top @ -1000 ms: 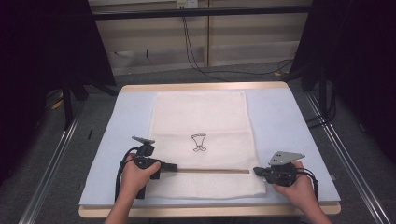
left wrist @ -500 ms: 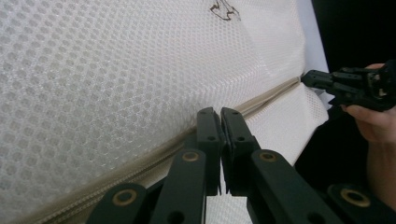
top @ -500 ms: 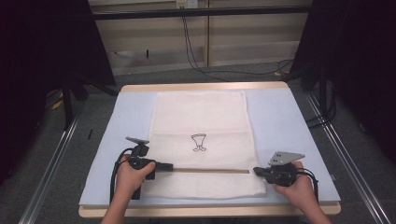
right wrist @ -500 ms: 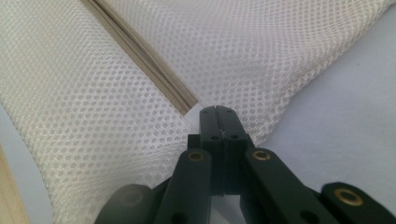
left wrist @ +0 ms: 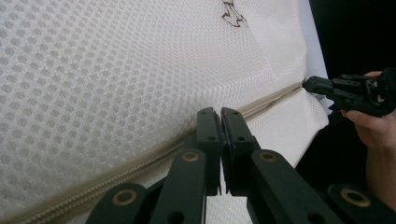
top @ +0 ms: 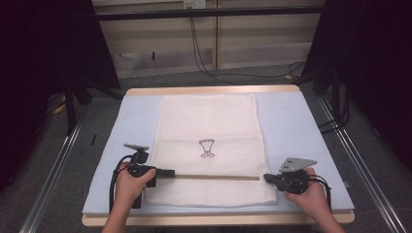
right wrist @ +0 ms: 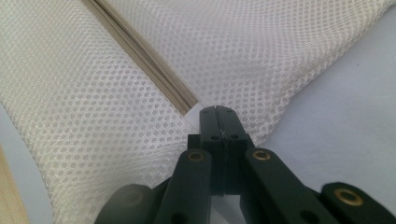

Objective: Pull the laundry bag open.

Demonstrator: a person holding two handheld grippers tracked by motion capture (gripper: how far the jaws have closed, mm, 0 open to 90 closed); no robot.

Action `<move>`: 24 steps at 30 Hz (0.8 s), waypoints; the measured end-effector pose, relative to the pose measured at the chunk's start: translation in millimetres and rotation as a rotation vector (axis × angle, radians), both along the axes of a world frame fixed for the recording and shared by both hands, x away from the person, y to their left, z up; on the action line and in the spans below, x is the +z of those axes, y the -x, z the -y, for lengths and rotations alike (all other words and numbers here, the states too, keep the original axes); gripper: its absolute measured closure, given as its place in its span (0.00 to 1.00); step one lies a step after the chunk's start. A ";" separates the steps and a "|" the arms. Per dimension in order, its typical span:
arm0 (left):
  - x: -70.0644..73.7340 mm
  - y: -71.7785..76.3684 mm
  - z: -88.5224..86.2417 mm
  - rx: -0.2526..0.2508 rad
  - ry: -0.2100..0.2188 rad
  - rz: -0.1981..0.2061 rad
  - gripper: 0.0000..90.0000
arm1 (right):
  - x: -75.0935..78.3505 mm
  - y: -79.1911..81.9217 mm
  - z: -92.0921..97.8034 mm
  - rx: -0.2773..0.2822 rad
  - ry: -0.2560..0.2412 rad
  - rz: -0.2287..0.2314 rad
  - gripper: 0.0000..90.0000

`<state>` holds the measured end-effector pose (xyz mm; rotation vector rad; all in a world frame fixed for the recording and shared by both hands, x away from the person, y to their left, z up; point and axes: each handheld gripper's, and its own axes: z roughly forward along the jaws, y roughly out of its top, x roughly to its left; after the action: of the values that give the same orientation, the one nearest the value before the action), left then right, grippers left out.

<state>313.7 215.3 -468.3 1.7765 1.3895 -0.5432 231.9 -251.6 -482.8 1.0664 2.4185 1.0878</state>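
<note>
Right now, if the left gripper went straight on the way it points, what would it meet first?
Probably the zipper of the mesh bag; the left gripper, jaws together, points along it toward the right gripper. Depth is unclear.

I am looking at a lab or test bay set up for recording, not a home or a shop. My counter [top: 311,126] is a plain wooden board covered with a pale blue mat, standing on a grey carpeted floor [top: 58,194]. Metal rails [top: 53,167] run along the floor on both sides of it. Dark curtains [top: 43,58] close off the left and right, and a black bar [top: 204,13] crosses overhead. Behind the counter stands a bare light panelled wall [top: 252,43], with black cables [top: 199,53] hanging down it to the floor from a small box near the top.
</note>
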 end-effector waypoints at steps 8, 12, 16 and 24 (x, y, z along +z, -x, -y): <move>1.1 1.6 -6.1 0.022 -0.009 0.000 0.97 | 0.3 0.0 -0.4 0.000 0.003 -0.001 1.00; 1.7 1.9 -13.5 0.035 -0.005 0.004 0.97 | 0.4 0.0 -0.4 0.001 0.004 -0.001 1.00; 1.6 2.9 -17.2 0.029 -0.005 0.028 0.97 | 0.4 -0.2 -0.4 0.003 0.005 -0.001 1.00; 4.4 5.8 -28.4 0.054 -0.004 0.030 0.97 | 0.4 -0.4 -0.2 0.005 0.004 -0.002 1.00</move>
<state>307.9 243.7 -463.9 1.7378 1.4143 -0.4834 232.3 -251.5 -482.4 1.0610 2.4249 1.0834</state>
